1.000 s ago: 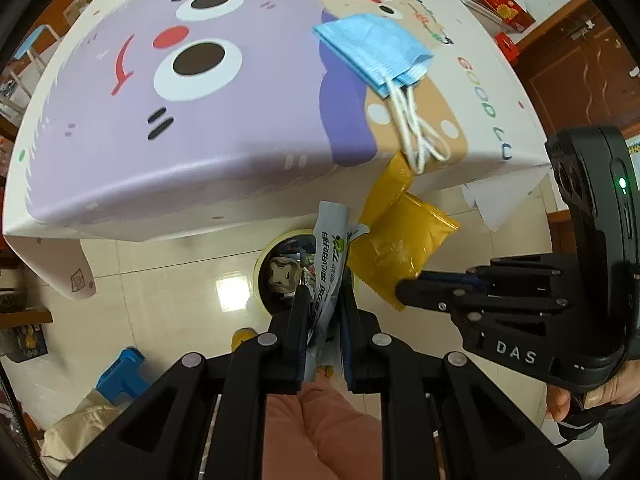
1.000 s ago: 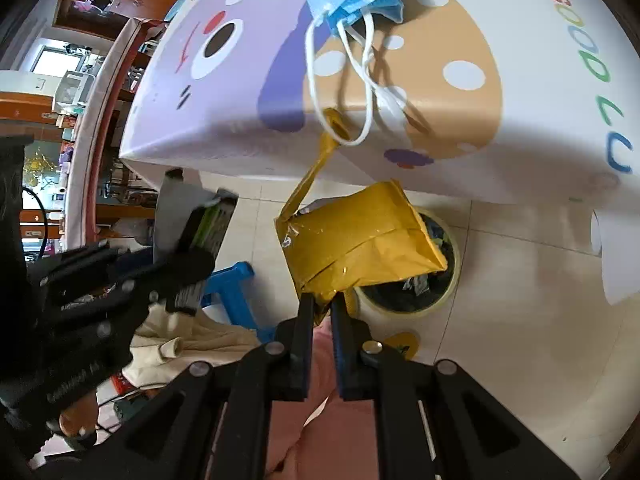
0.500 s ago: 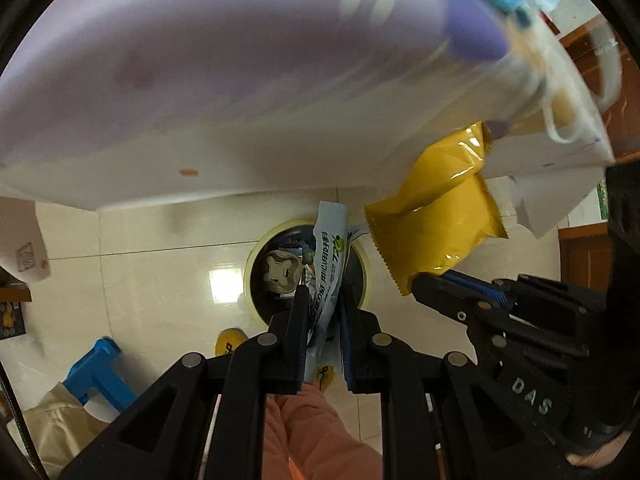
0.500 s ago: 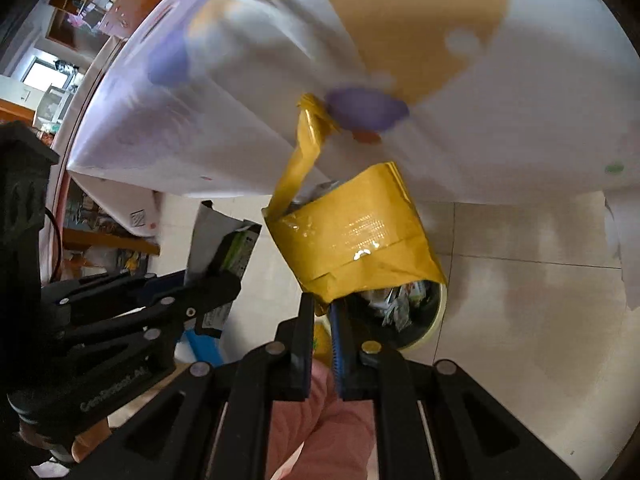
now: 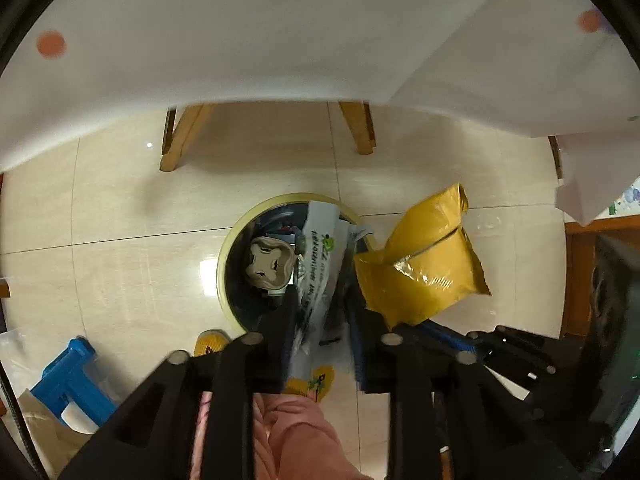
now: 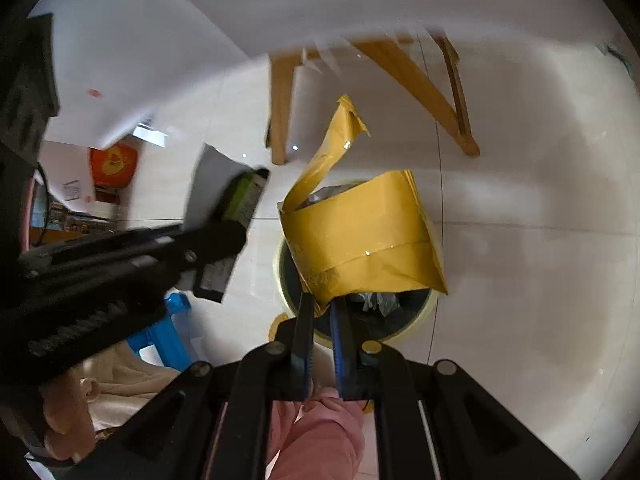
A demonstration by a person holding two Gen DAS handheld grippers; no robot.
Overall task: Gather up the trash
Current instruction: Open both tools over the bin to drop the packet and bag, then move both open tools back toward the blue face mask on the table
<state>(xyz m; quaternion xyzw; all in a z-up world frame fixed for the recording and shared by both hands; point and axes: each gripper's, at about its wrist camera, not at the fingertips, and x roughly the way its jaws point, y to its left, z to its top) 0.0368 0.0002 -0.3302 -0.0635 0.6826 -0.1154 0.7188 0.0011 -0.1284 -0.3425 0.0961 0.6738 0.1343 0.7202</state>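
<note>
A round yellow-rimmed trash bin stands on the tiled floor, with rubbish inside. My left gripper hangs right above it. Its jaws are opening, and a white printed wrapper stands loose between them, its tip over the bin. My right gripper is shut on the lower corner of a crumpled yellow packet, which hangs over the bin's rim. In the left wrist view the yellow packet sits just right of the bin. In the right wrist view the white wrapper shows at the left.
The tablecloth's white overhang fills the top of both views, with wooden table legs beneath. A blue plastic stool stands at the lower left. A yellow slipper and a person's pink-clad leg lie close to the bin.
Both grippers have sunk from above the tabletop to below its edge, close over the bin. The left jaws have spread apart from the white wrapper. The right grip on the yellow packet is unchanged.
</note>
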